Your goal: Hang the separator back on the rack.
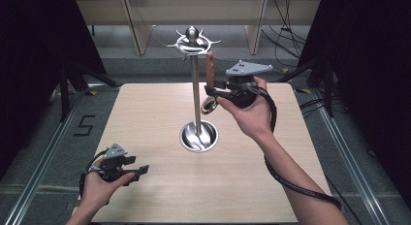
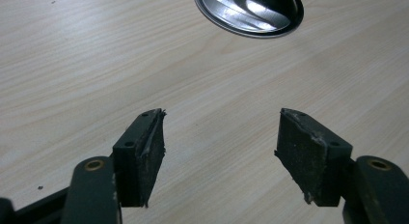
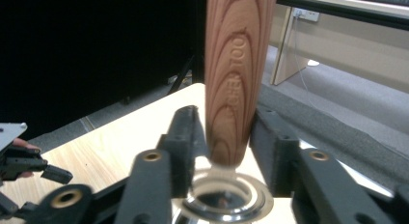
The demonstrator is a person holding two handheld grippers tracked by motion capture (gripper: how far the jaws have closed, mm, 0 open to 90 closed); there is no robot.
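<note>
The left tool rests low at the near left corner of the bench. Its jaws are spread with nothing between them, and in the left gripper view they face bare wood, with the stand's dish-shaped base beyond.

At centre stands the utensil stand, a thin upright pole that rises from the base to a crown of hooks.

Just right of the pole, clear of the bench, is the utensil. Its wooden handle has its long axis vertical and its free end pointing up toward the hooks. The metal ring hangs at the lower end.

The right tool comes in level from the right and brackets the lower part of the handle, just above the ring. The jaws lie close on either side, but it cannot be told whether the pads press on the wood.

The step in hand appears to be hanging the utensil on the stand. Whether the handle's top has caught a hook is unclear. The next move probably calls for confirming that catch before the right tool draws away sideways.
</note>
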